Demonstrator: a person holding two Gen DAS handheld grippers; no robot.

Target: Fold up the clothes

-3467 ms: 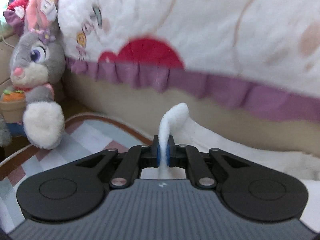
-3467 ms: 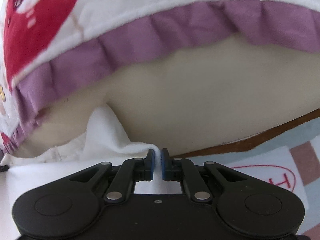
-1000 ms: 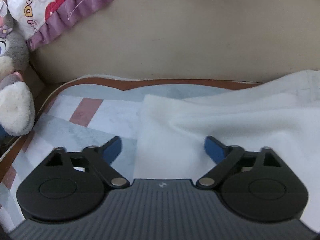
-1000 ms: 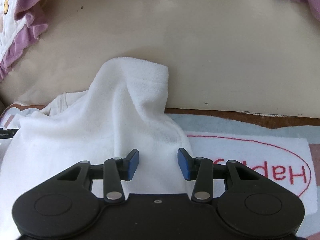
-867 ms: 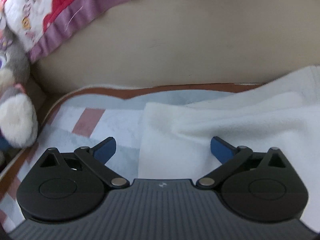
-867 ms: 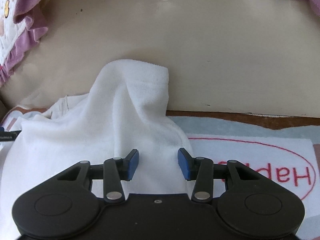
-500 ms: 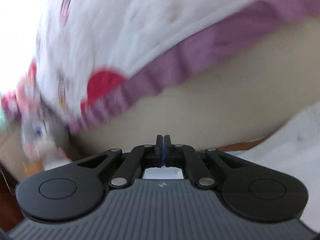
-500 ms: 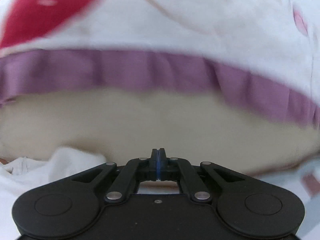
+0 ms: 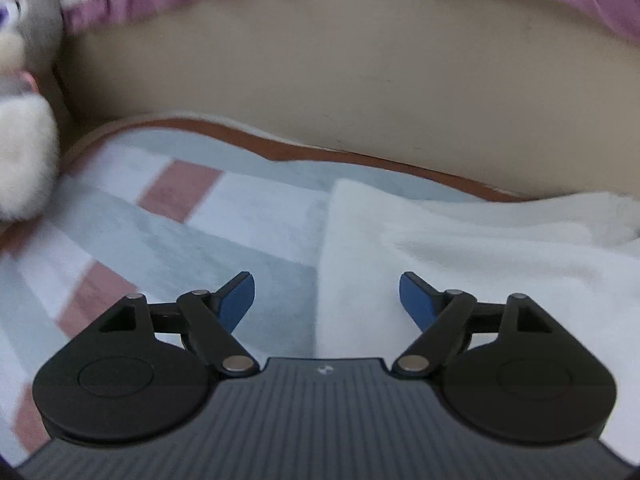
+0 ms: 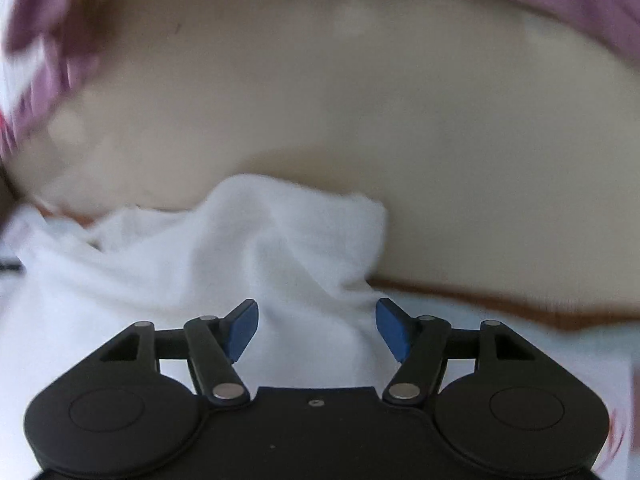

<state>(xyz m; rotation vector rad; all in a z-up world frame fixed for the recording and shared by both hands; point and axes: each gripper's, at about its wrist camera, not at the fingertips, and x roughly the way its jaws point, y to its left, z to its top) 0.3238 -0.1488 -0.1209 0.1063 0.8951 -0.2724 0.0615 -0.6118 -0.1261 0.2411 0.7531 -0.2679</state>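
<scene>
Checked mat (image 9: pixel 168 216) under white garment (image 9: pixel 460 264), beige wall (image 9: pixel 360 72) behind; both hand-held grippers (image 9: pixel 326 298) (image 10: pixel 317 330) just opened wide, empty.

The right gripper (image 10: pixel 317 326) had just been opening, and its blue pads (image 10: pixel 241 330) stood wide apart — nothing was squeezed between them. A soft white cloth (image 10: pixel 256 264) lay under and ahead of the gripper, bunched up in a lump against a cream cushion (image 10: pixel 400 120). A purple frill (image 10: pixel 560 4) ran along the top. At the right, a brown edge (image 10: pixel 500 300) of the blanket showed — all a bit blurry.
</scene>
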